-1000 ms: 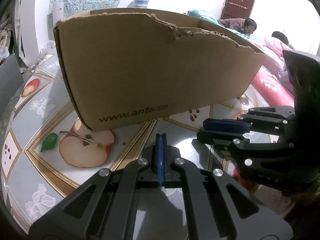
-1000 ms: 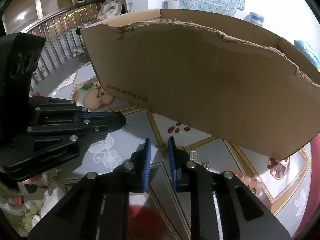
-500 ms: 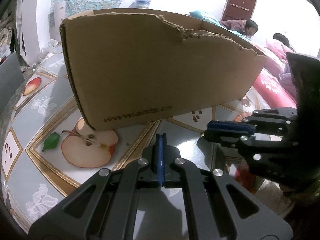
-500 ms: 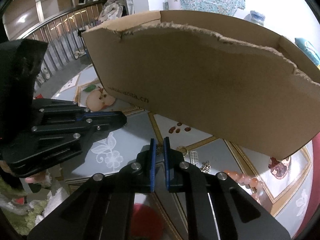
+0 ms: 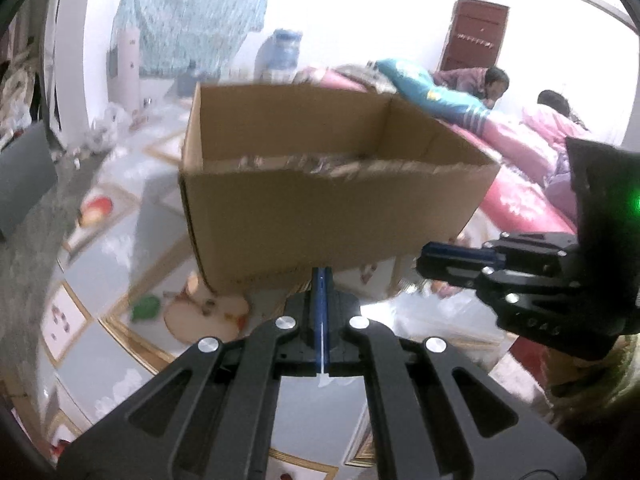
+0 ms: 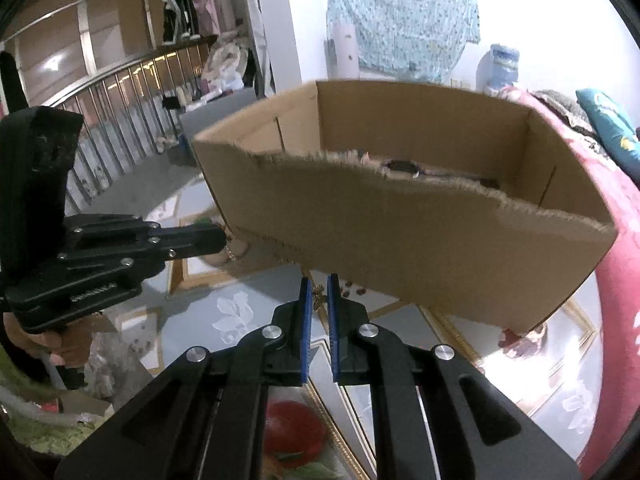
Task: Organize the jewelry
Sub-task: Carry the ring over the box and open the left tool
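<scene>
An open cardboard box [image 5: 332, 216] [image 6: 420, 240] with a torn near rim stands on the fruit-print tablecloth [image 6: 240, 312], just beyond both grippers. In the right wrist view my right gripper [image 6: 319, 284] is shut on a tiny gold butterfly-shaped piece [image 6: 318, 298], held in the air below the box's near wall. My left gripper [image 5: 321, 272] is shut, its blue pads pressed together, and I see nothing clearly between them. Each gripper shows in the other's view: the right gripper [image 5: 430, 256] at the right, the left gripper [image 6: 220, 240] at the left. Inside the box dark items [image 6: 400, 166] lie blurred.
Pink beads [image 6: 516, 336] lie on the cloth by the box's right corner. A hand [image 6: 48, 344] holds the left gripper's handle. Pink bedding [image 5: 520, 200] lies to the right, with two people [image 5: 492, 84] behind it. A railing [image 6: 120, 120] runs at the far left.
Both grippers have risen, so the views now look over the box's torn rim into it. The right jaws closed from a wider gap onto the small gold piece. The left jaws stayed shut.
</scene>
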Demonstrator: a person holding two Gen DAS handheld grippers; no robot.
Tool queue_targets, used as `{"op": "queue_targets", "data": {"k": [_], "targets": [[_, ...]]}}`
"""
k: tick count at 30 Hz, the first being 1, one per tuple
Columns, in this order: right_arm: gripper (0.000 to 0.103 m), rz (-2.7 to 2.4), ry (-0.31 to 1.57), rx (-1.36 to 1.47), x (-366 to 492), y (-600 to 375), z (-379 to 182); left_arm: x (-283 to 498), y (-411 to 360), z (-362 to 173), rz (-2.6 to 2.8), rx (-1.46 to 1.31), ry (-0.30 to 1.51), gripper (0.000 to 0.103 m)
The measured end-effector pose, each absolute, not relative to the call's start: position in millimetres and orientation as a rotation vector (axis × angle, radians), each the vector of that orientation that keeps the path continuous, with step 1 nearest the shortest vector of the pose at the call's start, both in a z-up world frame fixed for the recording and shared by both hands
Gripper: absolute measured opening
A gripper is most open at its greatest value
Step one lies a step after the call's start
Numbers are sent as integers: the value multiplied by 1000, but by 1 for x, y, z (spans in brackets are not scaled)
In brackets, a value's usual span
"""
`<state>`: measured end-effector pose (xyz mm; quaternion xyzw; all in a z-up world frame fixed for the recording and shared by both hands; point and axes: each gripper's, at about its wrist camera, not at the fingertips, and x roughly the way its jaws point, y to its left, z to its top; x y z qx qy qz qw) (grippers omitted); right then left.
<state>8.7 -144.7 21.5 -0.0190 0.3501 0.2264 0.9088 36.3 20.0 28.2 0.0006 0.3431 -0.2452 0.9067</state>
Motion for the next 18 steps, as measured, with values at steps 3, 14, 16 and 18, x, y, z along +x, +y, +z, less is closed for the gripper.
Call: {"op": "queue_targets", "data": {"k": [3, 14, 16, 18], "targets": [[8, 458, 678, -30, 6, -150, 33, 33, 15, 51, -538, -6, 661, 0], [8, 468, 563, 104, 41, -200, 91, 55, -18, 112, -597, 1, 569, 0], [8, 488, 592, 148, 62, -215, 96, 70, -22, 116, -601, -23, 587, 0], [8, 499, 624, 166, 78, -223, 96, 88, -25, 116, -606, -63, 619, 0]]}}
